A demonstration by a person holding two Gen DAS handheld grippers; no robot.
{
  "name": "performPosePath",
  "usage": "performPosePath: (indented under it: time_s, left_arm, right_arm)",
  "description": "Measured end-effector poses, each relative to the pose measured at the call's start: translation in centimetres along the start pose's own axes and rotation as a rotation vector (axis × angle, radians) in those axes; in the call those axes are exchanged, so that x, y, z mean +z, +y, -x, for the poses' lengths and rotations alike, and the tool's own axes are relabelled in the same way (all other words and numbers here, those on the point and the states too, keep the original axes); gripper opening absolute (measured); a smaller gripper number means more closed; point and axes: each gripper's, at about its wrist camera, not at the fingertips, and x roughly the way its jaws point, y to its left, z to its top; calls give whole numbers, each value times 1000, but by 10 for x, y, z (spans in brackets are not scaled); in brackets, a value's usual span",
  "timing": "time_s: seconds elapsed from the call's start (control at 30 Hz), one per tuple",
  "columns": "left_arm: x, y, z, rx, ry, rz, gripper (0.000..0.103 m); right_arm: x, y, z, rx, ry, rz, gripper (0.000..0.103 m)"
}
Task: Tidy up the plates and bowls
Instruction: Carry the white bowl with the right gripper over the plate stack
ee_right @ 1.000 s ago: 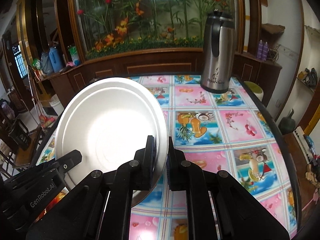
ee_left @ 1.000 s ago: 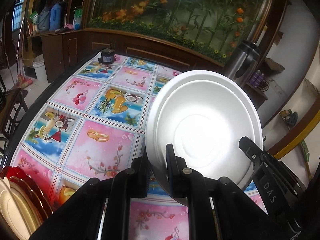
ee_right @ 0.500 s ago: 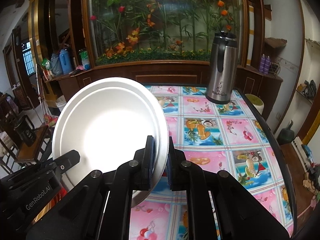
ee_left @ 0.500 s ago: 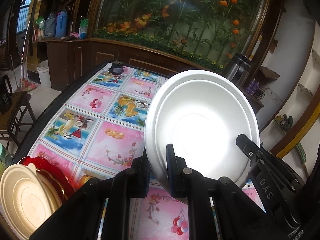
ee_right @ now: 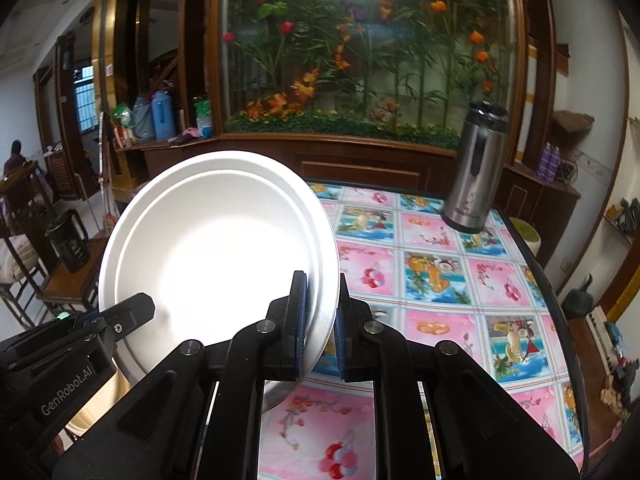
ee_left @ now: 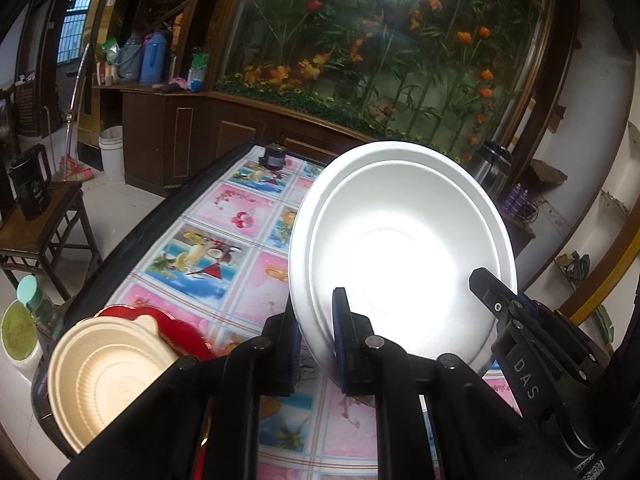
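Beige bowl [ee_left: 102, 376]: lower left of the left wrist view, ribbed inside, sitting at the near left corner of the table.
Red plate [ee_left: 176, 326]: just behind the beige bowl, partly covered by it.
Table [ee_left: 224, 256]: covered in a pink and blue fruit-print cloth, running from lower centre toward the upper middle.
Left gripper [ee_left: 316, 340]: bottom centre of the left wrist view, fingers drawn narrow and clamped on the left rim of the white bowl.
White bowl [ee_left: 404, 252]: centre right of the left wrist view and centre left of the right wrist view, held tilted above the table, inside facing the cameras.
Right gripper [ee_right: 320, 320]: bottom centre of the right wrist view, fingers narrow, pinching the bowl's right rim.
Steel flask [ee_right: 476, 168]: upper right of the right wrist view, upright at the table's far edge.
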Motion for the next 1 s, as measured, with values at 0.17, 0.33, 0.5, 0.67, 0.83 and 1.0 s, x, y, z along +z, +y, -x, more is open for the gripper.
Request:
performPosePath:
  time_s: [0.17, 0.33, 0.5, 0.67, 0.83, 1.0]
  left_arm:
    - [-4, 25, 21, 40, -36, 21, 13]
    - [-9, 50, 41, 87, -68, 48, 13]
    - [-15, 73, 58, 143, -99, 68, 13]
    - [-23, 94, 71, 182, -113, 91, 13]
    - [-31, 113, 80, 210, -117, 115, 13]
    - [-39, 125, 84, 225, -108, 128, 13]
  right_arm:
    - [-2, 32, 9, 32, -13, 50, 11]
    - [-6, 68, 18, 78, -19, 103, 12]
    - [-12, 101, 24, 113, -23, 157, 12]
    - [-20, 130, 29, 143, -20, 207, 12]
    - [-30, 152, 33, 163, -13, 249, 13]
    - [-39, 164, 33, 173, 0, 270, 13]
